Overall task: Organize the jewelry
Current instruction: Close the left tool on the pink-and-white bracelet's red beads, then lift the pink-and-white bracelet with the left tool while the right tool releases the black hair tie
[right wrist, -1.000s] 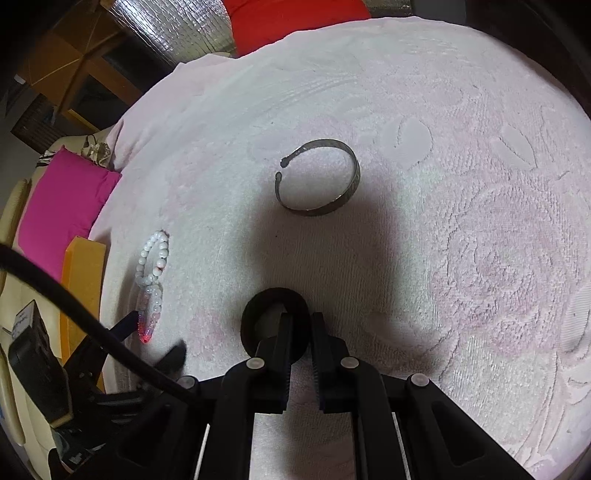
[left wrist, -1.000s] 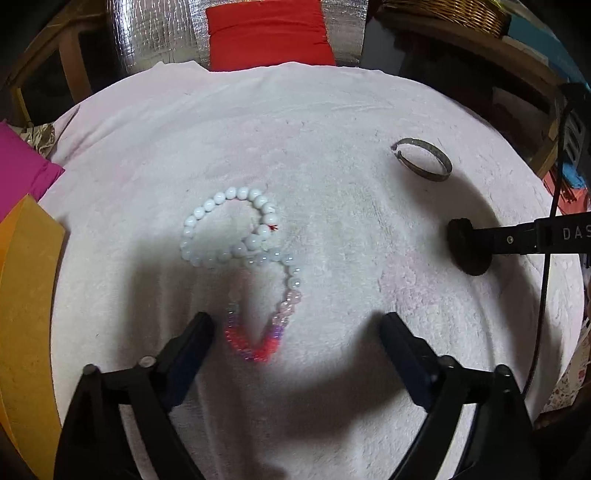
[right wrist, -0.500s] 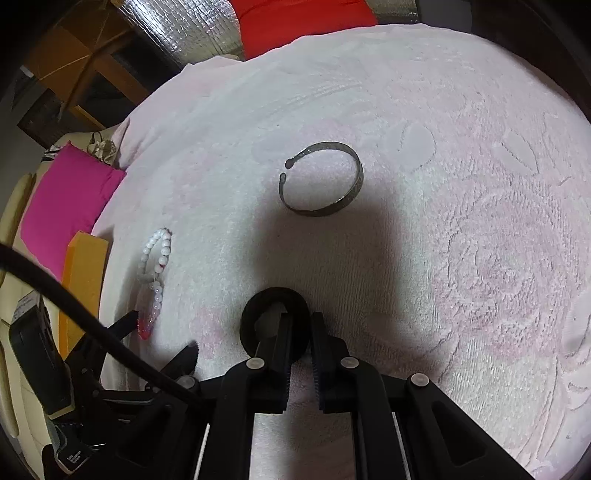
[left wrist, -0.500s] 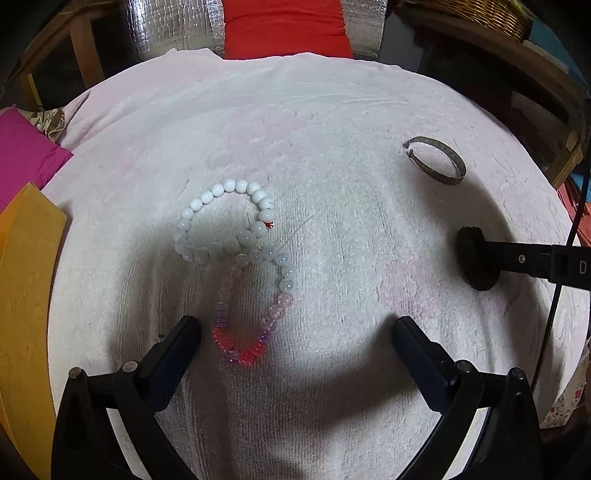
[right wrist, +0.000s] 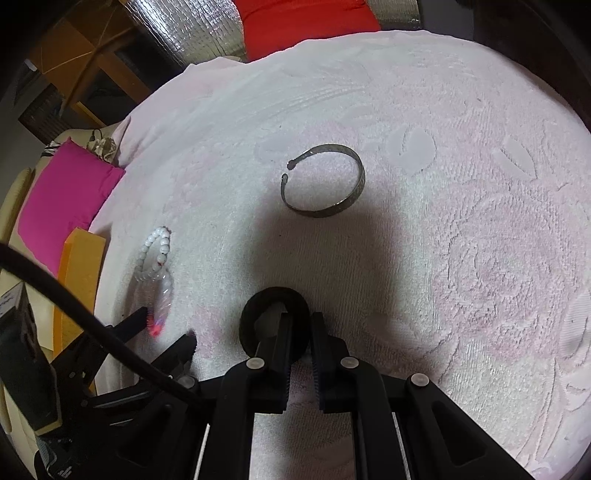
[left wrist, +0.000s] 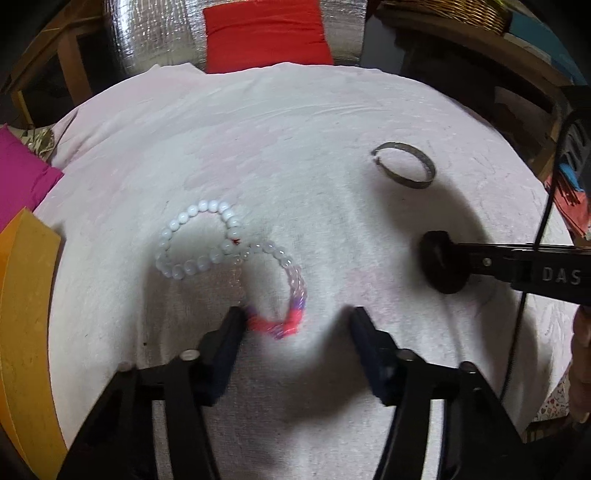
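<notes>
A white bead bracelet lies on the white towel, touching a clear-to-pink bead bracelet. My left gripper is open, its fingers either side of the pink end, the left finger touching it. A metal cuff bangle lies far right, also in the right wrist view. My right gripper is shut on a black ring, seen from the left wrist too. The bead bracelets show at left.
An orange block and a magenta cushion lie off the towel's left edge. A red cushion and silver foil sit behind. A cable crosses the right wrist view.
My left gripper has moved forward onto the pink end of the bead bracelet and narrowed its opening. The right gripper holds the black ring nearly still.
</notes>
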A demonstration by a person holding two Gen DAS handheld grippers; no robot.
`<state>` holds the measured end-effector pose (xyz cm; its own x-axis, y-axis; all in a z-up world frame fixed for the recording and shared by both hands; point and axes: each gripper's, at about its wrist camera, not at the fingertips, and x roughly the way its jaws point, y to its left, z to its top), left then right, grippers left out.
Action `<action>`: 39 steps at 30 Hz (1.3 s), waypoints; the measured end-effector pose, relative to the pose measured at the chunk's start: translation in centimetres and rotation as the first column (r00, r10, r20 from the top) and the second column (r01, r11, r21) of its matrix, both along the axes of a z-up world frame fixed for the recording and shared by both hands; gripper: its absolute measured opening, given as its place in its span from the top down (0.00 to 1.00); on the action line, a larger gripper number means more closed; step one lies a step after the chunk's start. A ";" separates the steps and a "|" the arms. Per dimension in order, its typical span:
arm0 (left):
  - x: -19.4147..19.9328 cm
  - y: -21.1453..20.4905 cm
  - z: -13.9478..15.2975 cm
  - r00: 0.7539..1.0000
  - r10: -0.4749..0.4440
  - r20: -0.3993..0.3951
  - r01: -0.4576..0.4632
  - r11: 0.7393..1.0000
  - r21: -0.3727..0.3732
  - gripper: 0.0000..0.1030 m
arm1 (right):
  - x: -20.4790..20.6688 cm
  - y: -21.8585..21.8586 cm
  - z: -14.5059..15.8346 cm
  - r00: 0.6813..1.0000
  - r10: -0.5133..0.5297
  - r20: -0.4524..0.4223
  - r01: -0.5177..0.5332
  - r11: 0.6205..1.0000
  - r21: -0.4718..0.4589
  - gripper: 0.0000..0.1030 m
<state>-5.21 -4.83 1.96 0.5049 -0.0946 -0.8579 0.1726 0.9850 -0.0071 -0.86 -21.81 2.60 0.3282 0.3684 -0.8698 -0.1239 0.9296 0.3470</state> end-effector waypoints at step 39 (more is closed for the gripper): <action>-0.2 2.9 0.1 0.999 -0.028 -0.015 0.026 0.992 -0.124 0.67 | -0.8 2.0 0.4 0.991 0.050 0.126 -0.030 0.987 -0.159 0.87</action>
